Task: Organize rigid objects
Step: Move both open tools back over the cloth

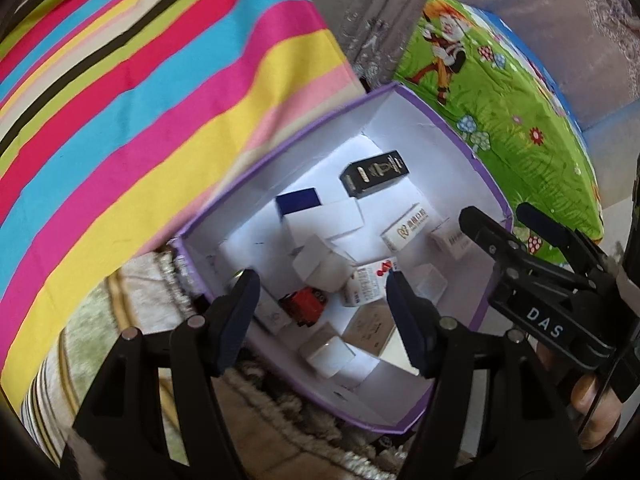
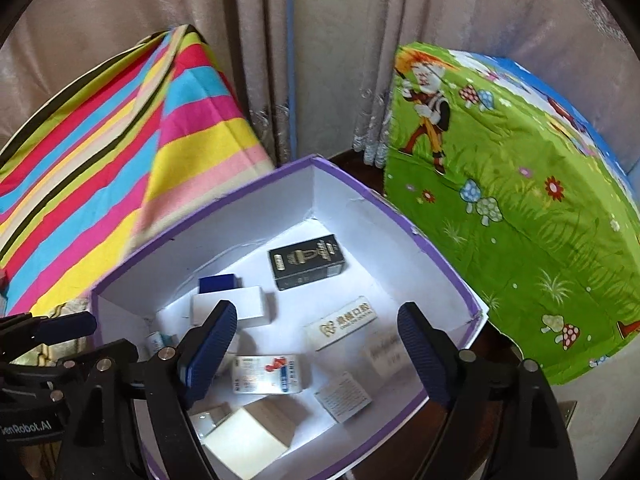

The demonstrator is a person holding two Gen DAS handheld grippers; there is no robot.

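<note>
1. Left gripper (image 1: 320, 300): fingers spread apart, nothing between them, poised over the purple-rimmed box (image 1: 448, 120).
2. Right gripper (image 2: 316, 344): fingers likewise apart and unloaded, above the same box.
3. Box contents: one black carton (image 2: 306, 261) near the far corner; one blue-topped carton (image 2: 218, 283) to its left; one long white carton with gold print (image 2: 344, 322) below it; one red toy truck (image 1: 306, 304); several plain white cartons, count unclear.
4. Two cloth-covered bundles flank the box: striped (image 2: 100, 168), green cartoon-print (image 2: 520, 220).
</note>
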